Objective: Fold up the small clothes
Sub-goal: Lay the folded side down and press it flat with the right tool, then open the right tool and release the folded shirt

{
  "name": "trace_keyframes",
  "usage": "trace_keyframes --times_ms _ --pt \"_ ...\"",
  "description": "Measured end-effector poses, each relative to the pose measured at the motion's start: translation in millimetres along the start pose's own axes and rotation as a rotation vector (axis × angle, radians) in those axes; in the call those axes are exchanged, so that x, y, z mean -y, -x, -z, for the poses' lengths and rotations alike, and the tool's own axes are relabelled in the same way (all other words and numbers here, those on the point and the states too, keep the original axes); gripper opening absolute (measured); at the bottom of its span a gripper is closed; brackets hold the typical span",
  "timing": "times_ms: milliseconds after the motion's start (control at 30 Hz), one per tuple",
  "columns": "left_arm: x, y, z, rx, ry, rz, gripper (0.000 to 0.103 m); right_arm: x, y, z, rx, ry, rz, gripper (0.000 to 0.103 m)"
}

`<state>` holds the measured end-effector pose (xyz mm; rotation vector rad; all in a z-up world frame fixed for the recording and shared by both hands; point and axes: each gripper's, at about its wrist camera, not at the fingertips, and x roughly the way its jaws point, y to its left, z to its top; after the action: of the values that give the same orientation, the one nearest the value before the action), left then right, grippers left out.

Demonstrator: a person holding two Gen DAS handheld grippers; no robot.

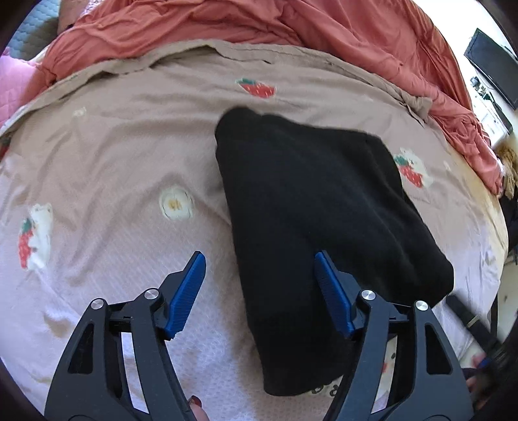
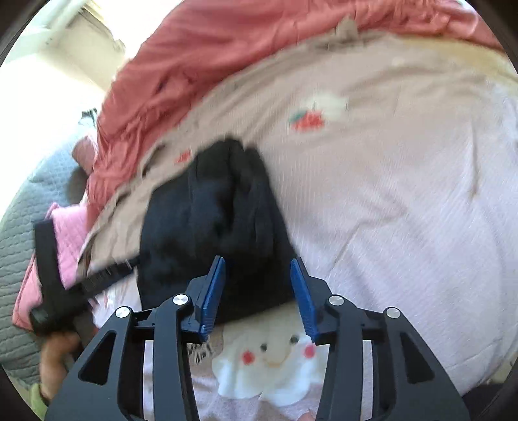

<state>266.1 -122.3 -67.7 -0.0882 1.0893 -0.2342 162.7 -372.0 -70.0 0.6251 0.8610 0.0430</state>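
Folded black garment (image 1: 323,207), lying flat on a beige bedsheet (image 1: 129,155) printed with strawberries and bears, beside a bunched terracotta duvet (image 1: 226,22); left gripper (image 1: 260,285) above its near edge, jaws parted and empty; right gripper (image 2: 257,285) likewise parted, holding nothing, over the same garment.

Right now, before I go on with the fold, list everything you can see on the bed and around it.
black garment: one, black, folded on the bedsheet, centre.
bedsheet: one, beige-pink with strawberry and bear prints, under the garment.
quilt: one, rust red, bunched along the far edge.
pink padded cover: one, pink, left edge of the right wrist view.
monitor: one, black, far right.
left gripper: blue fingers open, over the garment's near left edge.
right gripper: blue fingers open, at the garment's near end.
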Motion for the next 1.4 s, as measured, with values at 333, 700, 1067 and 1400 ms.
trace_keyframes --times_ms 333,700,1067,1400 --pt "3 3 17 0.031 0.02 0.037 0.063 -8 -49 -19 -0.075 0.12 -0.034 0.063" --pt "20 14 22 0.04 -0.026 0.014 0.064 -21 -25 -17 -0.058 0.216 -0.054 0.023" --pt "23 4 26 0.004 -0.045 0.001 0.067 -6 -37 -12 -0.128 0.15 0.01 0.026" --pt "23 3 28 -0.001 -0.051 -0.008 0.07 4 -40 -11 -0.142 0.12 0.047 0.04"
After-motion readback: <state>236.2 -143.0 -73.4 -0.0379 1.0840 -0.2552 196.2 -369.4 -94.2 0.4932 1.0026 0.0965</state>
